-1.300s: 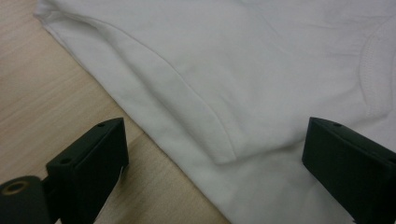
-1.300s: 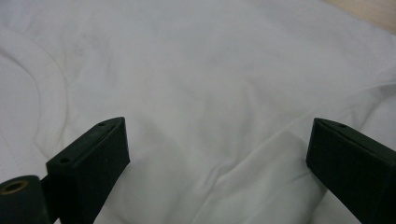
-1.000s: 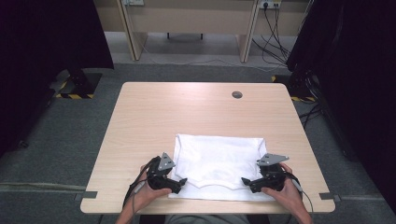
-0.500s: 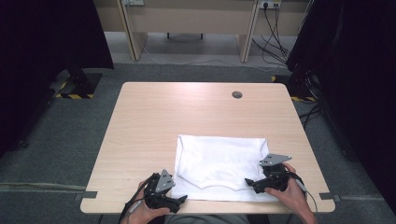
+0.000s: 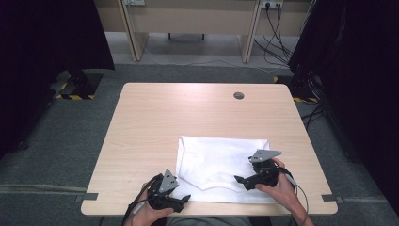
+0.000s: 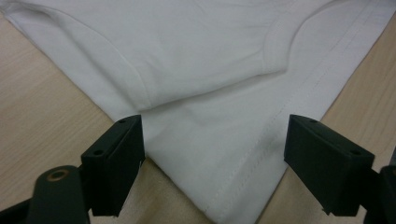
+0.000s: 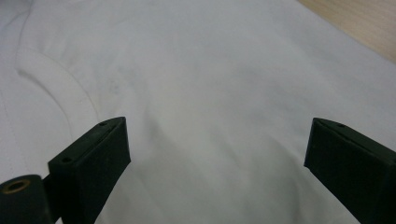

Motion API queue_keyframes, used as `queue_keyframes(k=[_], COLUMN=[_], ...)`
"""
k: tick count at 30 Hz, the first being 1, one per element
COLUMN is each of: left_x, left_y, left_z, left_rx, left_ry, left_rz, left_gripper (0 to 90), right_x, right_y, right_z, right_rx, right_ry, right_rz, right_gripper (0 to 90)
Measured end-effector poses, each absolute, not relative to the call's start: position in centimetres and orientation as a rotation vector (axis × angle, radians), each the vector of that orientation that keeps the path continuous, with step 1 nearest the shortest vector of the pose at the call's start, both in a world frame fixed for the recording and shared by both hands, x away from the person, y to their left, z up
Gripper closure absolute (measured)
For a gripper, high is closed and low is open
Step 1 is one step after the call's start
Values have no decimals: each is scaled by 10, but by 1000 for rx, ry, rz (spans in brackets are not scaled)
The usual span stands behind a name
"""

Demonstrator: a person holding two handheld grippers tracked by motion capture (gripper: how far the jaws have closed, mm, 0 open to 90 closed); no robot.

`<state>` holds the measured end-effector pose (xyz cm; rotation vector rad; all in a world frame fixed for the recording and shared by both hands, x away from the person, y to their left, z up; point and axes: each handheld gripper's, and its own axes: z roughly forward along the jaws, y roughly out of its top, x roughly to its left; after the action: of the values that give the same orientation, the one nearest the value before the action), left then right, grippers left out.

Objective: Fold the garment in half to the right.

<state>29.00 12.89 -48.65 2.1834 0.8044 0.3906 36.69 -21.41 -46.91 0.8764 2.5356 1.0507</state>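
We see the white shirt lying folded flat on the near right part of the table, its front hem almost at the table's near edge, with bare wood open to the left and far side. Our left gripper has just been closing but stands open astride the shirt's near left corner, pads not pressing it; our right gripper hovers wide open over the cloth, holding nothing. The shirt is plain, stitched at hem and collar band, with no readable writing.
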Motion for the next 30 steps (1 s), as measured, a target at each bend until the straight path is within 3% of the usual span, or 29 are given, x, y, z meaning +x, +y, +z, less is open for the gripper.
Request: queue_keyframes(k=[20,30], left_x=[290,285], left_y=[127,120], left_z=[-490,-490], left_rx=[2151,2162], left_ry=[780,757], left_rz=[359,346], left_gripper=[295,311], right_x=[398,403], right_y=[-169,-176], right_z=[-466,-477], right_rx=[834,842], right_ry=[2590,2623], right_rz=[1081,948], right_gripper=[84,70])
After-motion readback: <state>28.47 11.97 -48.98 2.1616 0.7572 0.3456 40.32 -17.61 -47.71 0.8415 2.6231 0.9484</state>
